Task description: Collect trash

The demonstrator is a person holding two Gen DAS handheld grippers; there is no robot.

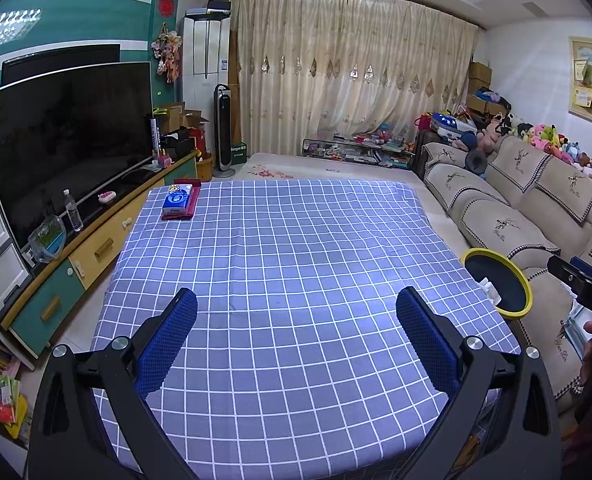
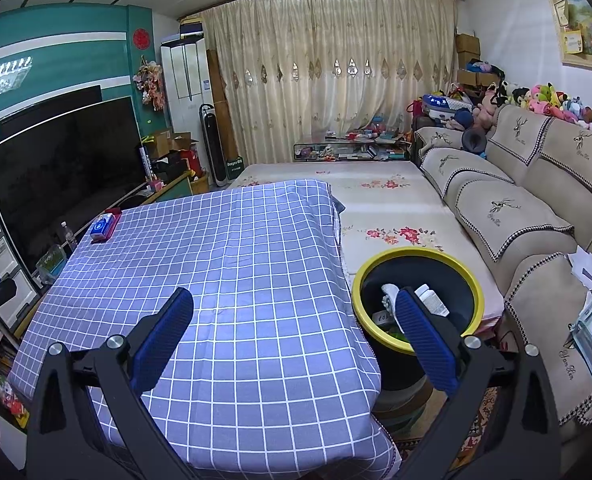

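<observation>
Both grippers empty, jaws spread wide: left gripper [image 1: 296, 312] and right gripper [image 2: 296, 312] low in frame over the checked tablecloth [image 1: 280, 240]. Yellow-rimmed bin [image 2: 475, 292], lower right beside the table, holds a white bottle [image 2: 431, 300] and crumpled paper [image 2: 389, 296]. Tissue pack [image 1: 178, 199] upper left on the cloth.

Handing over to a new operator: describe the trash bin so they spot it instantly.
Find the table under the blue-and-white checked cloth. Off its right edge, between table and beige sofa, stands the round black bin with a yellow rim, trash already inside. Nothing else nearby is yellow-ringed.
</observation>
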